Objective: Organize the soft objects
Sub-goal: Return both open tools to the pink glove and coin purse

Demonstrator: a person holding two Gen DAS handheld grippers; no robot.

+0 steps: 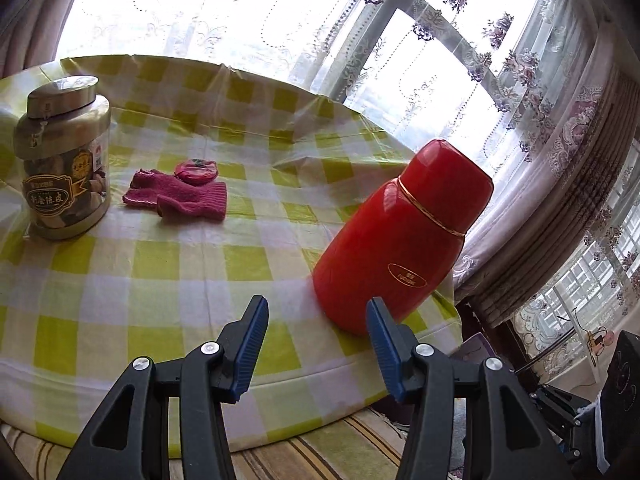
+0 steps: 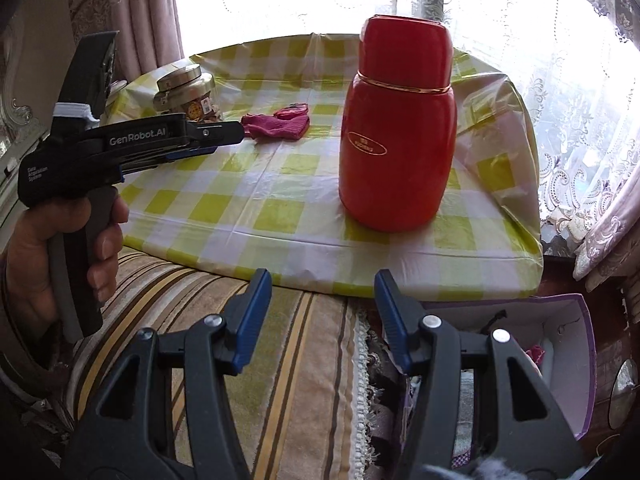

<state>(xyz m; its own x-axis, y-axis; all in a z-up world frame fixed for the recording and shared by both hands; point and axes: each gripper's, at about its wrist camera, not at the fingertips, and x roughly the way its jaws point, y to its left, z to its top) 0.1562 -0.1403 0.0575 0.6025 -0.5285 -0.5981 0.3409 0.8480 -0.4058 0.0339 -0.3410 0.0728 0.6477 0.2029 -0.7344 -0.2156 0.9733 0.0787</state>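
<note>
A pink knitted glove (image 1: 176,197) lies flat on the checked table, with a small round pink pouch (image 1: 196,169) touching its far side. Both also show in the right wrist view, the glove (image 2: 276,127) and the pouch (image 2: 291,111). My left gripper (image 1: 318,312) is open and empty above the near table edge, well short of the glove. It appears from the side in the right wrist view (image 2: 236,134), its tip close to the glove. My right gripper (image 2: 323,286) is open and empty, in front of the table edge.
A red thermos (image 1: 404,236) stands near the right front of the table (image 1: 160,280), also in the right wrist view (image 2: 398,128). A metal-lidded jar (image 1: 64,156) stands at the left. A purple open box (image 2: 560,344) sits on the floor at right, beside a striped sofa (image 2: 240,340).
</note>
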